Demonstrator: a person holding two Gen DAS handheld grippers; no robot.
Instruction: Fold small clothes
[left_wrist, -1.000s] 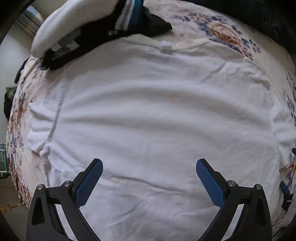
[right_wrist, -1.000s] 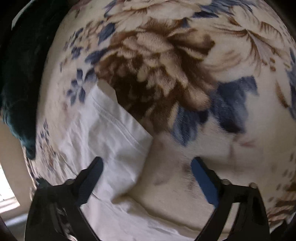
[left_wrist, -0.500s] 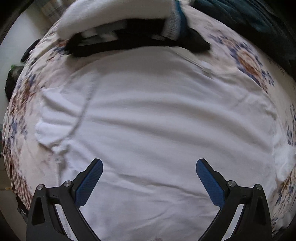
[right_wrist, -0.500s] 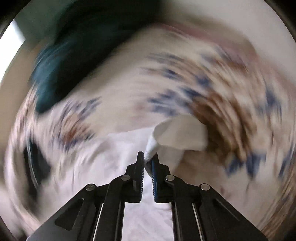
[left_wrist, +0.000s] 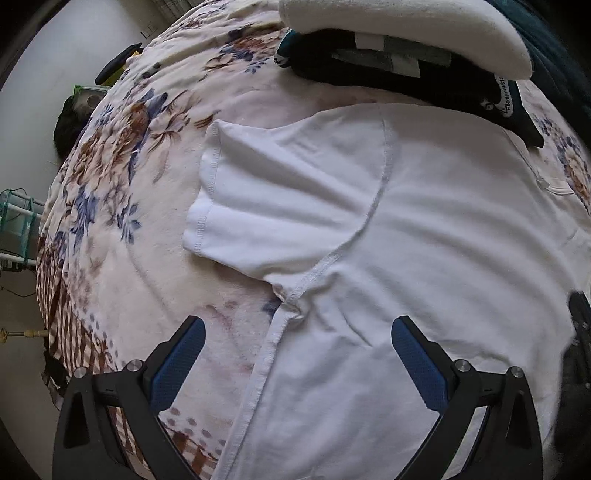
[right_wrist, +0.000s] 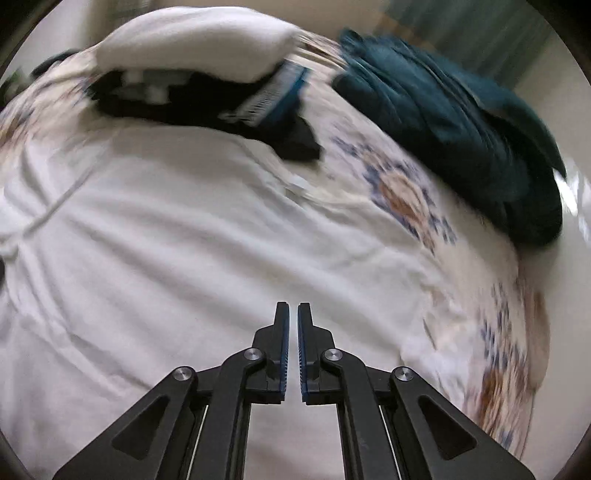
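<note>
A white T-shirt (left_wrist: 424, 229) lies spread flat on a floral blanket (left_wrist: 122, 206). In the left wrist view its left sleeve (left_wrist: 280, 199) sticks out to the left, and my open left gripper (left_wrist: 295, 339) hovers over the armpit seam (left_wrist: 295, 306). In the right wrist view the shirt (right_wrist: 184, 240) fills the lower left. My right gripper (right_wrist: 293, 314) is over it with its jaws nearly closed and a thin gap between them. I cannot tell whether cloth is pinched between them.
A pile of black and white clothes (left_wrist: 406, 55) lies beyond the shirt's collar; it also shows in the right wrist view (right_wrist: 192, 77). A dark teal blanket (right_wrist: 461, 122) lies at the far right. The bed's left edge (left_wrist: 48, 295) drops to the floor.
My left gripper has moved left from the shirt's middle to the left armpit. My right gripper shut on the right sleeve and carried it in over the shirt body.
</note>
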